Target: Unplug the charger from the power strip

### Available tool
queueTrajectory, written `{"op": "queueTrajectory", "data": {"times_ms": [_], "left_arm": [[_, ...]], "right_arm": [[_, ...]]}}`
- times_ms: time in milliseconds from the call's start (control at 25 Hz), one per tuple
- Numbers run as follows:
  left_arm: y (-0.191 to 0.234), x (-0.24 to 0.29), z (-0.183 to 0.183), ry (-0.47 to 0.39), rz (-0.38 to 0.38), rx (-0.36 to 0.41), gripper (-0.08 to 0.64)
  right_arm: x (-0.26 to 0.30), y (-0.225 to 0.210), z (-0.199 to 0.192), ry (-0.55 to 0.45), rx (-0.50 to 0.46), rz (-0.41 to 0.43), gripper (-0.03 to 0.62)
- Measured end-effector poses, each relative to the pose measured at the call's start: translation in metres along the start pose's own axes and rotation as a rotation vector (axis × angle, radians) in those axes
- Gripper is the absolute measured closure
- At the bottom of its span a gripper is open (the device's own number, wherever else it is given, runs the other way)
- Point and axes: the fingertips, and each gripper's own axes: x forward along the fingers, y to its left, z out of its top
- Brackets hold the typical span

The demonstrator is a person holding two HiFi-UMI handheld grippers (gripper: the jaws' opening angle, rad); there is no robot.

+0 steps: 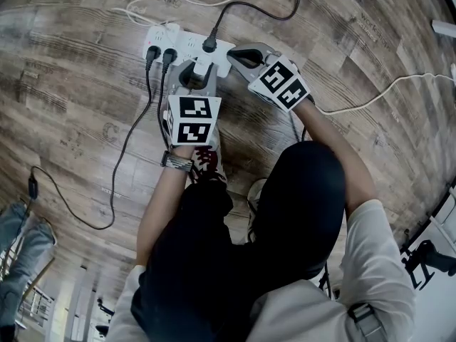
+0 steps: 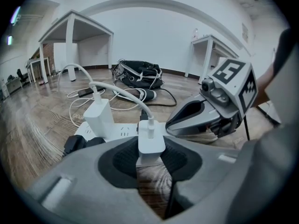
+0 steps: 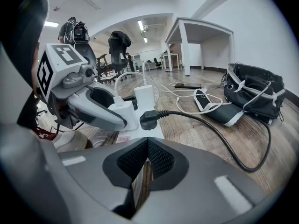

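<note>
He's on it. The charger [image 2: 151, 141], a white block, stands upright at the near edge of the strip [image 2: 117, 132]. Its long axis rises straight off the strip's face, and its cable [image 2: 122, 90] arches out of the top and away across the floor [image 2: 42, 120].

The left gripper [image 2: 152, 155] has hold. Its 2 pads press the charger's 2 side faces, so the jaws are clamped on the body. That puts the charger dead centre in those jaws, off to neither side, and the left hand is plainly the nearer one. Whether the prongs sit in the socket or are already clear can't be made out, because the pads hide the block's foot.

Going outward, a third plug [image 3: 148, 118], black, sits just beside the charger on the strip. A second charger [image 2: 100, 118] stands further along, apart from the grip. 2 black plugs [image 2: 77, 143] fill the far end.

The right gripper [image 3: 145, 160] comes in from the other side, jaws together with nothing seen between them. Its tip is down at the strip's near end. It looks to be pinning the strip to the floor, though contact isn't certain.

The likely call is that everything turns on that upright axis. The pull wants to go straight up along it, away from the strip's face. A sideways tilt would probably drag the strip along, or bump that neighbouring plug.
</note>
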Motion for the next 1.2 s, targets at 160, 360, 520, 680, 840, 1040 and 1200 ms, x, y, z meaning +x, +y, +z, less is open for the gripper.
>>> {"op": "queueTrajectory", "data": {"times_ms": [160, 360, 520, 680, 840, 1040, 1200], "left_arm": [[0.0035, -0.0007, -0.0007, -0.011, -0.025, -0.077, 0.419], [0.0048, -0.0005, -0.0007, -0.023, -0.051, -0.135, 0.419], [0.0047, -0.0012, -0.0011, -0.022, -0.056, -0.150, 0.419], [0.0050, -0.0010, -0.0007, -0.023, -0.061, -0.150, 0.419], [0.0050, -0.0015, -0.0006, -0.014, -0.040, -0.093, 0.419], [0.0002, -0.0009, 0.0006, 0.006, -0.019, 0.013, 0.420], [-0.0004, -0.0009, 0.0009, 0.008, -0.008, 0.026, 0.420]], "right_arm": [[-0.0001, 0.0001, -0.0001, 0.001, -0.001, -0.002, 0.591], [0.0004, -0.0013, -0.0015, 0.011, -0.010, -0.006, 0.591], [0.0007, 0.0005, -0.0010, 0.016, -0.019, -0.005, 0.591], [0.0001, -0.0001, -0.0007, 0.014, -0.016, -0.007, 0.591], [0.0006, 0.0005, -0.0005, 0.013, -0.015, -0.005, 0.591], [0.0004, 0.0006, -0.0004, 0.009, -0.012, -0.002, 0.591], [0.0001, -0.0002, -0.0014, 0.010, -0.015, -0.003, 0.591]]}}
